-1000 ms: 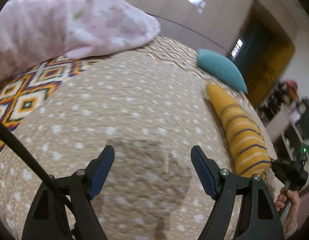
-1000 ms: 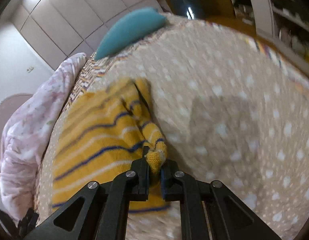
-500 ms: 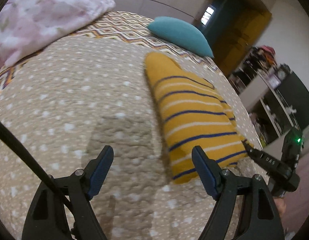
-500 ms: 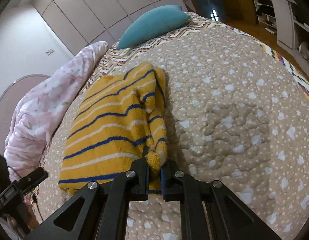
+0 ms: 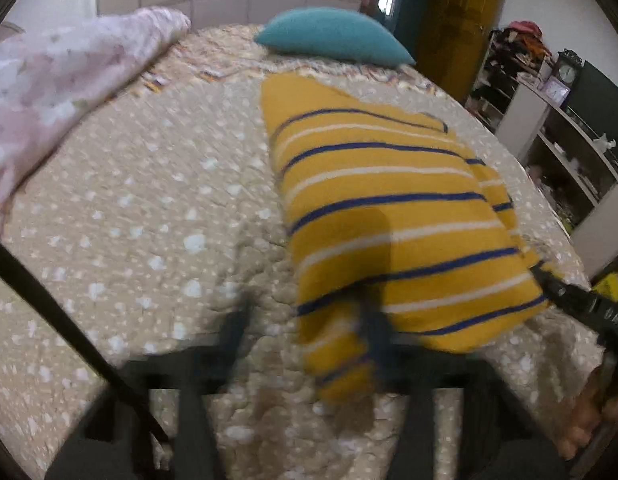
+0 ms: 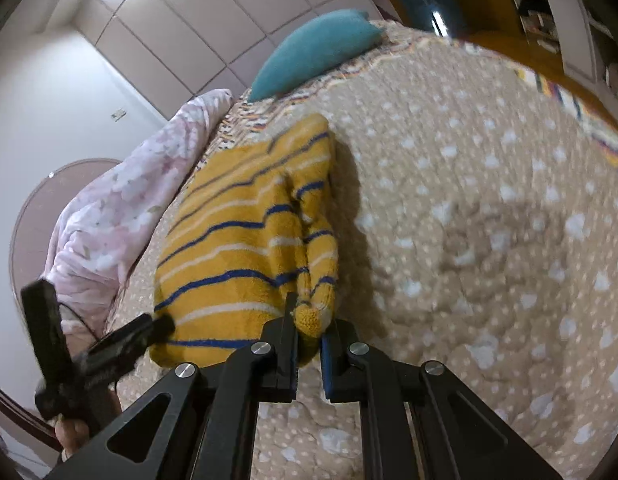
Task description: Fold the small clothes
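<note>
Right tongs pinch sweater, lengthwise toward pillow

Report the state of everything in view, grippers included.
striped sweater: folded narrow, lying flat on bedspread.
right gripper: shut on striped sweater's near end.
left gripper: fingers just closing around its other near corner; blurred, grip unclear.
teal pillow: lying at bedspread's far end.
pink blanket: bunched along one side.

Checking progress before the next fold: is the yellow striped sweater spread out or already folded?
Partly folded. The yellow striped sweater lies on the bedspread as a narrow block, one sleeve doubled along its edge, its cuff clamped in the right gripper.
</note>
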Demonstrator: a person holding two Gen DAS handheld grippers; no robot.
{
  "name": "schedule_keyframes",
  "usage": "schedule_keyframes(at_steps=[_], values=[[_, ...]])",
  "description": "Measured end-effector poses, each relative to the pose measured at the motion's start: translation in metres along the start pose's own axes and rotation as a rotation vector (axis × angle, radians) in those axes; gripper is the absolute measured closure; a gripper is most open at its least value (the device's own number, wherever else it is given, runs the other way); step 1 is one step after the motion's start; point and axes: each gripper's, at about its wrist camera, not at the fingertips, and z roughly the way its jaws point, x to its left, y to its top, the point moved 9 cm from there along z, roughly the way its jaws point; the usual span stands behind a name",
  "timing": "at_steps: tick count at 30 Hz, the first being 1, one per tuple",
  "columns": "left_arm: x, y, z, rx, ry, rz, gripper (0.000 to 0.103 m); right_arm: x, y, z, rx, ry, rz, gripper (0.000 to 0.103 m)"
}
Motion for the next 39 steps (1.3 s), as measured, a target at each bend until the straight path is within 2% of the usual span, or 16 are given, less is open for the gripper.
schedule_keyframes(at_steps=[5, 8, 12, 14, 15, 16, 23, 25, 26, 27, 28, 29, 30, 33, 38, 39], values=[[-0.007, -0.017, -0.016, 0.006, 0.025, 0.107, 0.086, -0.001, -0.013, 0.011, 0.028, -0.002, -0.01, 0.094], [-0.007, -0.022, -0.03, 0.0, -0.006, 0.126, 0.084, -0.005, -0.013, 0.013, 0.037, 0.016, 0.01, 0.093], [0.015, -0.012, -0.047, -0.058, -0.049, 0.01, 0.036, -0.007, -0.003, -0.006, -0.01, 0.048, 0.028, 0.082], [0.03, -0.007, -0.049, -0.086, -0.04, -0.072, 0.028, -0.009, 0.003, -0.02, -0.051, 0.035, 0.022, 0.06], [0.037, -0.005, -0.046, -0.079, -0.05, -0.119, 0.025, -0.01, 0.006, -0.025, -0.067, 0.036, 0.023, 0.039], [0.041, -0.004, -0.042, -0.067, -0.073, -0.156, 0.024, -0.01, 0.009, -0.027, -0.077, 0.046, 0.027, 0.029], [0.01, -0.003, 0.023, 0.119, -0.361, -0.29, 0.019, 0.0, 0.025, 0.023, -0.002, 0.153, 0.114, 0.029], [0.004, -0.001, 0.034, 0.123, -0.377, -0.32, 0.012, 0.01, 0.023, 0.046, 0.043, 0.176, 0.111, 0.031], [0.002, 0.002, 0.034, 0.114, -0.366, -0.321, 0.012, 0.013, 0.022, 0.055, 0.051, 0.157, 0.105, 0.033], [-0.001, 0.003, 0.035, 0.125, -0.352, -0.309, 0.021, 0.015, 0.021, 0.06, 0.048, 0.14, 0.099, 0.044], [-0.003, 0.005, 0.035, 0.137, -0.344, -0.292, 0.059, 0.017, 0.02, 0.065, 0.054, 0.136, 0.1, 0.056], [-0.009, 0.006, 0.033, 0.161, -0.378, -0.279, 0.067, 0.02, 0.02, 0.067, 0.064, 0.147, 0.116, 0.061], [-0.008, 0.007, 0.029, 0.158, -0.36, -0.273, 0.07, 0.023, 0.019, 0.067, 0.073, 0.176, 0.142, 0.07], [-0.011, 0.006, 0.008, 0.115, -0.292, -0.187, 0.077, 0.032, 0.013, 0.059, 0.074, 0.179, 0.129, 0.075], [-0.001, -0.026, -0.026, 0.094, -0.256, -0.133, 0.075, 0.049, -0.026, 0.034, 0.112, 0.187, 0.035, 0.075], [0.002, -0.035, -0.028, 0.103, -0.247, -0.137, 0.071, 0.048, -0.036, 0.031, 0.116, 0.153, 0.001, 0.066]])
